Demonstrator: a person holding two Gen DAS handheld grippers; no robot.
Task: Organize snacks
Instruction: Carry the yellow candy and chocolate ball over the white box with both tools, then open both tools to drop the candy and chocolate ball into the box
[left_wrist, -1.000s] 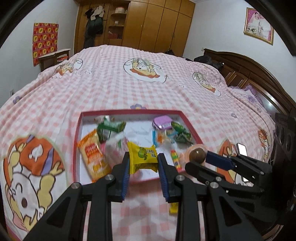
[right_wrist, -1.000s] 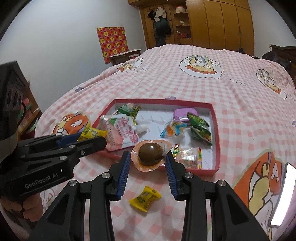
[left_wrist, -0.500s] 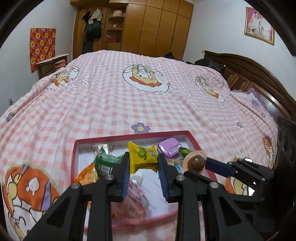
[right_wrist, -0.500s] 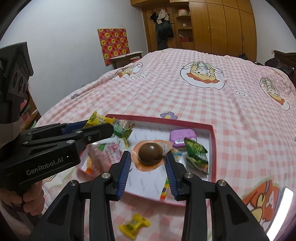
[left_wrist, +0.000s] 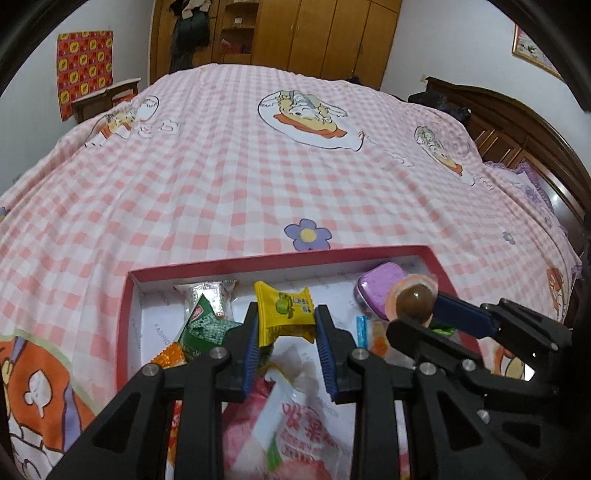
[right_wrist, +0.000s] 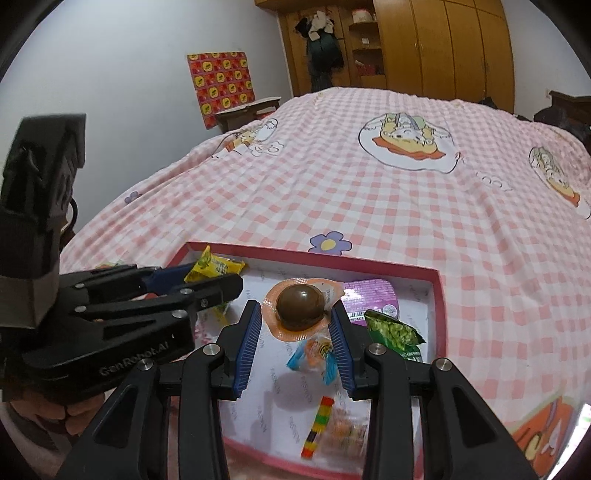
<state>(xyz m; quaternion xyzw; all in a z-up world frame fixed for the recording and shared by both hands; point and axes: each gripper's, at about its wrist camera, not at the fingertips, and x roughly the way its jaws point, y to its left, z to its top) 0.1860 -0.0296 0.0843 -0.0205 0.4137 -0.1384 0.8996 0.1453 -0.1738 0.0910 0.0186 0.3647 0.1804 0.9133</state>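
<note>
Two grippers are seen over a red-rimmed tray (left_wrist: 127, 325) that lies on a pink checked bedspread (left_wrist: 229, 155). In the left wrist view, the left gripper (left_wrist: 286, 325) is closed on a yellow candy packet (left_wrist: 284, 308), which is pinched between the blue pads and held above the tray. A green packet (left_wrist: 201, 325) lies in the tray just left of the fingers, and a pink pouch (left_wrist: 295, 435) is seen beneath them. At the right, the right gripper (left_wrist: 424, 310) is seen side-on, holding a brown jelly cup (left_wrist: 413, 301) in front of a purple container (left_wrist: 380, 282) at the tray's far right corner.

In the right wrist view, the right gripper (right_wrist: 295, 325) is clamped on the brown jelly cup (right_wrist: 299, 304), its rim caught between the pads, above the tray (right_wrist: 439, 310). The purple container (right_wrist: 369, 299) and a green pea packet (right_wrist: 395, 334) lie just right of it. An orange-and-blue wrapper (right_wrist: 316, 354) rests below the cup, and a striped candy stick (right_wrist: 317, 428) lies nearer the camera. At the left, the left gripper (right_wrist: 207, 275) holds the yellow candy packet (right_wrist: 214, 266) over the tray's far left corner.
</note>
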